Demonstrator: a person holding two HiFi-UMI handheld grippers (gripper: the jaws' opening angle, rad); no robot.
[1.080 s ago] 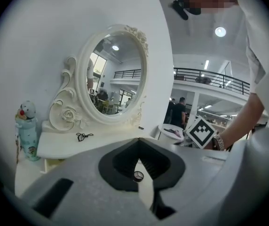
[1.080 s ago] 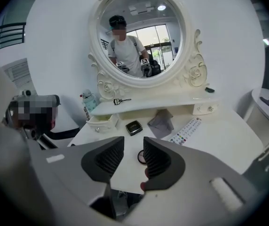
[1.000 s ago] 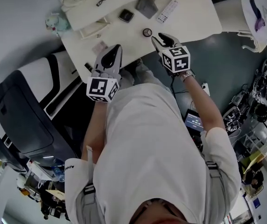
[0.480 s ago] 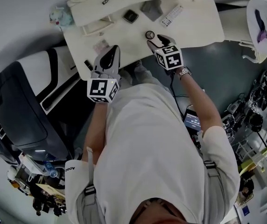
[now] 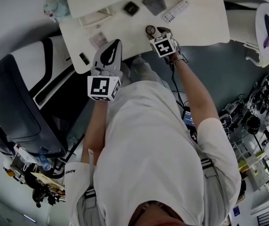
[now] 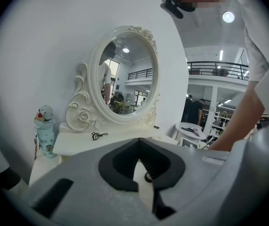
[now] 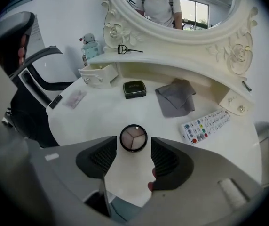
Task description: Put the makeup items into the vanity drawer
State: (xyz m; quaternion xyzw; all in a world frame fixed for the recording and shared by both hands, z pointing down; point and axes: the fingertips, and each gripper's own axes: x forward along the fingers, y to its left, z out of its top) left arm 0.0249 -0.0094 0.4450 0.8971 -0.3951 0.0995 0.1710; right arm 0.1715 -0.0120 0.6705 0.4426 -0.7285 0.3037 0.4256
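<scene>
A person at a white vanity table (image 5: 205, 25) is lowering the right gripper (image 7: 133, 153) over a round eyeshadow compact (image 7: 133, 138). Its jaws, which have just been opening, are standing apart, and the compact is lying flat on the table at the mouth of the gap, with neither pad touching it. The left gripper (image 6: 142, 174) is hanging clenched and empty near the table's front edge, its jaws meeting with nothing between them.

In the right gripper view, everything else is lying clear of the compact:
- A square black case (image 7: 134, 89) is sitting at 12 o'clock from it.
- A grey cloth (image 7: 177, 97) is lying crumpled at 1 o'clock.
- A remote control (image 7: 205, 125) is lying at 2 o'clock, near the right jaw.
- A flat sachet (image 7: 75, 98) is resting at 10 o'clock.
- The small drawer (image 7: 99, 75) is standing pulled out at 11 o'clock, under the left end of the raised shelf.

An eyelash curler (image 7: 127, 49) is lying on that shelf, below the carved oval mirror (image 7: 219, 39), and a snowman figurine (image 7: 90, 44) is standing to the drawer's left. Nothing is lying between compact and drawer — only bare tabletop. A black chair (image 5: 17, 102) is standing at the table's left.
</scene>
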